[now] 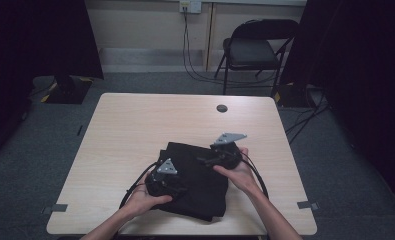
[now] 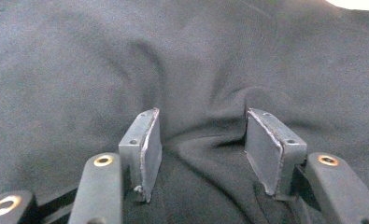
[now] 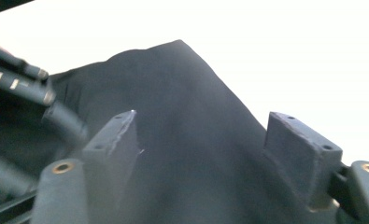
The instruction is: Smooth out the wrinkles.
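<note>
black cloth [image 1: 195, 180] hides the table [image 1: 135, 130] beneath both open grippers.

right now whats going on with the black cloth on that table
A person is working a folded black cloth on a light wooden table with a handheld gripper in each hand. The left gripper sits low on the cloth, jaws apart, with a ridge of fabric bunched between the pads but not pinched. The right gripper hangs over the cloth's far right corner, jaws wide open, holding nothing. The cloth lies on the table, gripped by neither.
</note>
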{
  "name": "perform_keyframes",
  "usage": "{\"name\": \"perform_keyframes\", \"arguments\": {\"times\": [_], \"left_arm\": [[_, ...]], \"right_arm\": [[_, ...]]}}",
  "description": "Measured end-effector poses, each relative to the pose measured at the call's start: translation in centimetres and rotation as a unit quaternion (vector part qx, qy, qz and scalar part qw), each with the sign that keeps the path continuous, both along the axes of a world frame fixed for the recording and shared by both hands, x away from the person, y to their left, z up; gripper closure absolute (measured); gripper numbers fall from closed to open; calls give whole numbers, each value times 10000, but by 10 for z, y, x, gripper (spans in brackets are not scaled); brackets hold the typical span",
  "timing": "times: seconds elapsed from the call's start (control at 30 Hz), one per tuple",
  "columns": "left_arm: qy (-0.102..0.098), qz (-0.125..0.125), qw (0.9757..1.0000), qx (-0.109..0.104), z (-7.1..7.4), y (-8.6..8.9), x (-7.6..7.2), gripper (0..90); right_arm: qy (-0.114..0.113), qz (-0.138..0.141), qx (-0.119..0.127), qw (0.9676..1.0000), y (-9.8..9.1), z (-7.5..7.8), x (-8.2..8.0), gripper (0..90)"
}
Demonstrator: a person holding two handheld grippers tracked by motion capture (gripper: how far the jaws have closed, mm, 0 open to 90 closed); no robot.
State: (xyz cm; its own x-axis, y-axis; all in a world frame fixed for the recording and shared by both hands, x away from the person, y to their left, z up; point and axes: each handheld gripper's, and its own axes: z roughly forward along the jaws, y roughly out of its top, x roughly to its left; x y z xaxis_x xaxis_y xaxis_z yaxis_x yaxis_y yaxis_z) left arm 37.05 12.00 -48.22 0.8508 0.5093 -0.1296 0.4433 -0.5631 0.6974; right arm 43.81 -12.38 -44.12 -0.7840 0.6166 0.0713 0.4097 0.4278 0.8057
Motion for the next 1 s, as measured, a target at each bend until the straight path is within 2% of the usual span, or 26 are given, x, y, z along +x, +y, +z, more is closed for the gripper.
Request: {"name": "perform_keyframes", "arguments": {"times": [0.07, 0.1, 0.13, 0.17, 0.2, 0.23, 0.27, 0.33, 0.4, 0.43, 0.47, 0.6, 0.7, 0.73, 0.8, 0.87, 0.9, 0.93, 0.97, 1.0], "left_arm": [[-11, 15, 10000, 12, 0, 0, 0, 457], [-15, 17, 10000, 20, 0, -1, 0, 460], [-19, 20, 10000, 21, 0, 0, 0, 464], [-19, 40, 10000, 13, 0, 0, 0, 464], [-9, 52, 10000, 22, 0, 0, 0, 472], [-19, 49, 10000, 18, 0, 1, 1, 477], [-24, 41, 10000, 17, 0, 1, 1, 489], [-15, 36, 10000, 12, 0, 2, 4, 491], [-8, 44, 10000, 5, 0, 2, 4, 492], [-13, 42, 10000, 13, 0, 2, 4, 491], [-19, 39, 10000, 17, 0, 1, 4, 491], [-61, 63, 10000, 6, -1, 1, 2, 491], [-114, 120, 9999, -28, -2, 2, 0, 491], [-185, 129, 9997, -35, -3, 2, -2, 490], [-206, 120, 9997, -12, -3, 1, -2, 490], [-209, 139, 9997, -9, -3, 1, -3, 491], [-223, 136, 9997, -12, -3, 1, -3, 491], [-219, 142, 9997, -9, -3, 1, -3, 490], [-214, 144, 9997, -7, -4, 1, -3, 491], [-212, 140, 9997, -7, -4, 1, -3, 491]], "right_arm": [[66, 27, -119, 9999, 14, -6, 17, 239], [191, -4, -162, 9997, 22, -15, 28, 244], [301, 35, -176, 9994, 24, -20, 32, 243], [301, 35, -176, 9994, 24, -20, 32, 243], [411, 47, -230, 9989, 25, -26, 35, 243], [402, 17, -359, 9985, 26, -32, 37, 238], [524, 10, -437, 9977, 25, -41, 41, 230], [577, -42, -380, 9976, 24, -45, 44, 232], [564, -12, -420, 9975, 24, -46, 44, 232], [496, 63, -642, 9967, 26, -51, 44, 233], [496, 63, -642, 9967, 26, -51, 44, 233], [529, 91, -505, 9973, 23, -55, 44, 233], [516, 73, -396, 9979, 22, -56, 40, 275], [546, 199, -266, 9980, 19, -57, 37, 372], [567, 236, -224, 9979, 18, -57, 36, 396], [658, 340, -153, 9971, 14, -56, 35, 495], [658, 340, -153, 9971, 14, -56, 35, 495], [697, 343, -96, 9969, 13, -57, 35, 534], [758, 380, 7, 9964, 12, -58, 33, 601], [758, 380, 7, 9964, 12, -58, 33, 601]]}}
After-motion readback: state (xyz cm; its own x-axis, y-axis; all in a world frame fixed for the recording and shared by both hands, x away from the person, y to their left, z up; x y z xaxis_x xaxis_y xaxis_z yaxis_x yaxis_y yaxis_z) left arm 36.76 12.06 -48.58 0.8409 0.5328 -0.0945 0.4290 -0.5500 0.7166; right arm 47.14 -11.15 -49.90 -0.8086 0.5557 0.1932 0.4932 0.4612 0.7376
